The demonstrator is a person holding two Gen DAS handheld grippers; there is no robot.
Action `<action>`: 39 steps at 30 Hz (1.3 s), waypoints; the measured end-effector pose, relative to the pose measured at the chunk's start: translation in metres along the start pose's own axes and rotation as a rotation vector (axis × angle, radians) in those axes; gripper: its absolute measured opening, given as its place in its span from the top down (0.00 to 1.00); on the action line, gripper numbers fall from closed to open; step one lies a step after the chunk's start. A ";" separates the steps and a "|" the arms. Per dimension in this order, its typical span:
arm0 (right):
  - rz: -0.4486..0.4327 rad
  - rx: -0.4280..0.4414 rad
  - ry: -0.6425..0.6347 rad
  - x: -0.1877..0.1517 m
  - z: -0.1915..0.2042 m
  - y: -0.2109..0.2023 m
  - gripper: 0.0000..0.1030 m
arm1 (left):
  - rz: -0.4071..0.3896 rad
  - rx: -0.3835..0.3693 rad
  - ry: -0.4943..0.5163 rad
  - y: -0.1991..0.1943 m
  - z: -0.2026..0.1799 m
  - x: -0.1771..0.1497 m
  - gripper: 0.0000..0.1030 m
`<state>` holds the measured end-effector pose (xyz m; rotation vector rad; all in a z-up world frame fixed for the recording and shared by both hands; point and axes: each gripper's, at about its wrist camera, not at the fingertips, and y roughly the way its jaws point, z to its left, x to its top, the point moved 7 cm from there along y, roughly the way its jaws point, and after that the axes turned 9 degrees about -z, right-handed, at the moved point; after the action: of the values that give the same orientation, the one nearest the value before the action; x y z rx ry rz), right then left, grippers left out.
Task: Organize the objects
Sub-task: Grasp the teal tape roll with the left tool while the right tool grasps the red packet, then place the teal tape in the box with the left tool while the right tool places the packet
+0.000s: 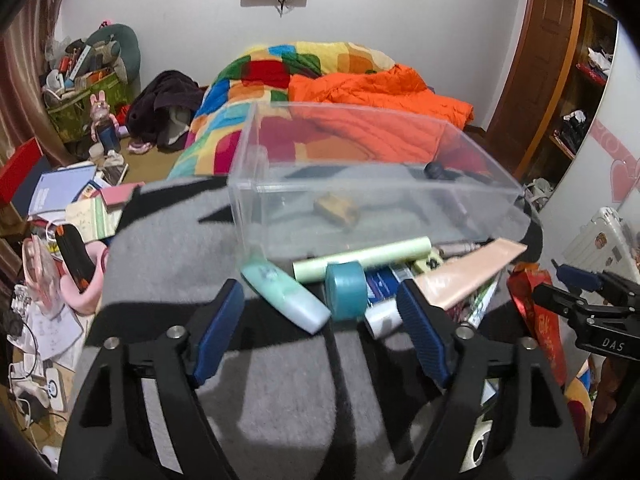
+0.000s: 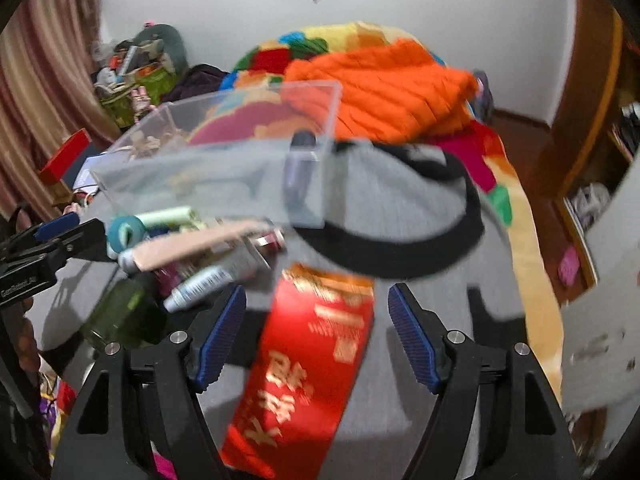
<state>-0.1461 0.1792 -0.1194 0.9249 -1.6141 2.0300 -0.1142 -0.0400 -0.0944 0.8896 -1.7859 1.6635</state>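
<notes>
A clear plastic box (image 1: 376, 184) stands on a grey cloth (image 1: 168, 248), with a small tan object (image 1: 336, 208) inside it. In front of it lies a heap of toiletries: a mint tube (image 1: 286, 298), a teal round piece (image 1: 346, 294), a pale green tube (image 1: 360, 258) and a pink tube (image 1: 468, 276). My left gripper (image 1: 320, 332) is open just short of the mint tube and teal piece, touching neither. My right gripper (image 2: 318, 336) is open, with a red packet (image 2: 316, 360) lying between its fingers, clear of both pads. The box (image 2: 224, 168) shows blurred beyond.
A green bottle (image 2: 124, 316) and a white tube (image 2: 200, 280) lie left of the red packet. Behind the box is a bed with an orange duvet (image 1: 372, 100). Books and clutter (image 1: 60, 200) cover the floor at left. A wooden wardrobe (image 1: 560, 60) stands at right.
</notes>
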 end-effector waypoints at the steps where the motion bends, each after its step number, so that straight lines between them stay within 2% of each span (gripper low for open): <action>1: 0.017 0.006 0.017 -0.005 -0.002 0.003 0.31 | 0.009 -0.002 0.001 0.002 -0.001 -0.002 0.32; 4: 0.056 0.017 0.036 -0.014 -0.004 0.012 0.32 | 0.024 -0.003 -0.005 0.010 -0.002 -0.003 0.38; 10: 0.043 0.027 0.039 -0.019 -0.005 0.014 0.32 | 0.016 -0.003 0.000 0.018 -0.005 0.000 0.49; 12: 0.035 0.032 0.044 -0.018 -0.005 0.014 0.33 | 0.022 -0.003 0.006 0.022 -0.007 0.000 0.59; 14: 0.027 0.026 0.043 -0.018 -0.007 0.014 0.46 | 0.031 -0.006 0.013 0.025 -0.010 -0.001 0.67; 20: -0.009 0.032 0.059 -0.012 -0.009 0.004 0.50 | 0.011 -0.016 0.027 0.020 -0.013 -0.001 0.81; 26: -0.072 0.026 0.053 0.002 -0.010 -0.014 0.50 | -0.009 -0.025 0.004 0.008 -0.010 0.003 0.83; 30: -0.114 0.026 0.046 0.015 -0.011 -0.025 0.50 | -0.052 -0.028 0.009 -0.008 -0.011 0.013 0.83; 39: -0.221 0.046 0.001 0.068 -0.001 -0.036 0.50 | -0.141 -0.030 0.004 -0.036 -0.008 0.040 0.83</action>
<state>-0.1705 0.1825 -0.0470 1.0679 -1.4017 1.9209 -0.1124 -0.0373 -0.0396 0.9747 -1.6999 1.5455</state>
